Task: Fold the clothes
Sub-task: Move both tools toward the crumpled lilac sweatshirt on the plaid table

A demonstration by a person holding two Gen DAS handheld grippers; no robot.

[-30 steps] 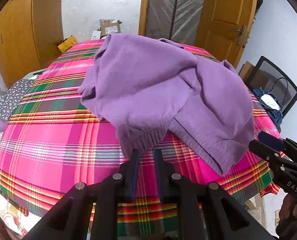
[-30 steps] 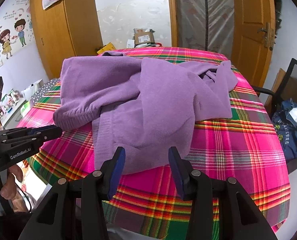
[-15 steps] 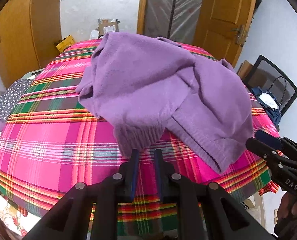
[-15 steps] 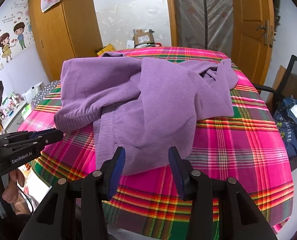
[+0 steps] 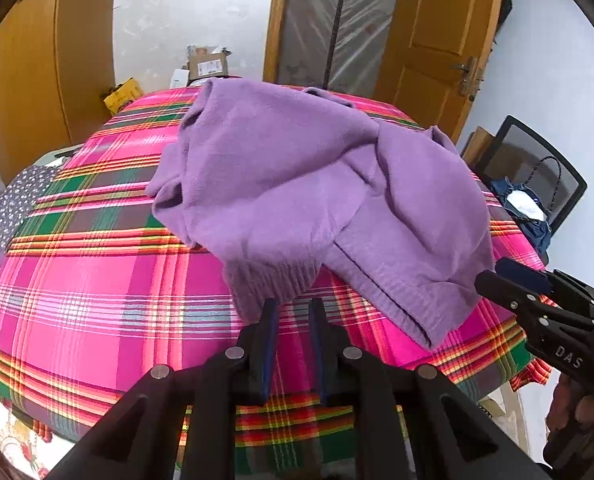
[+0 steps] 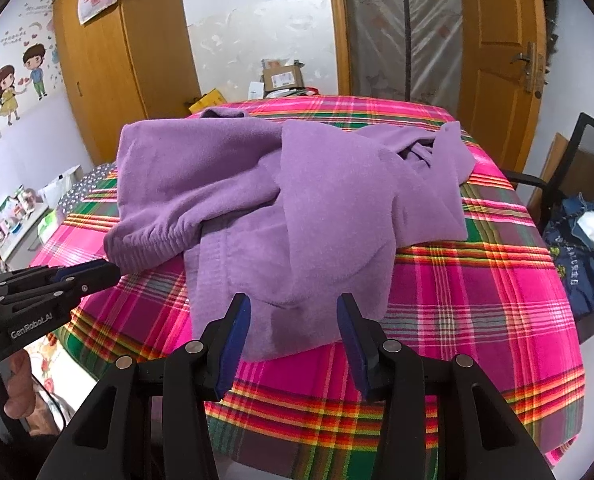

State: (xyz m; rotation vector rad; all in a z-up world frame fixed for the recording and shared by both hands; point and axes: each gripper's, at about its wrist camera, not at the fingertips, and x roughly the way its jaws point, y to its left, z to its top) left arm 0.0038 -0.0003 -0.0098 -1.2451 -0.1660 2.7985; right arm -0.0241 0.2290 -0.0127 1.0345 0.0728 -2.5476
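purple sweater (image 5: 297,184) heaped on plaid tablecloth (image 5: 97,280); both grippers' fingers spread, holding nothing.

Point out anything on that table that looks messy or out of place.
The purple sweater lies in a crumpled heap on the plaid tablecloth, not spread flat. One ribbed cuff sticks out toward the near edge, and layers overlap unevenly. Nothing looks spilled or damaged.

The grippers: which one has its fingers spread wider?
The right gripper: a wide gap, above the purple sweater's hem. The left gripper's gap is narrow.
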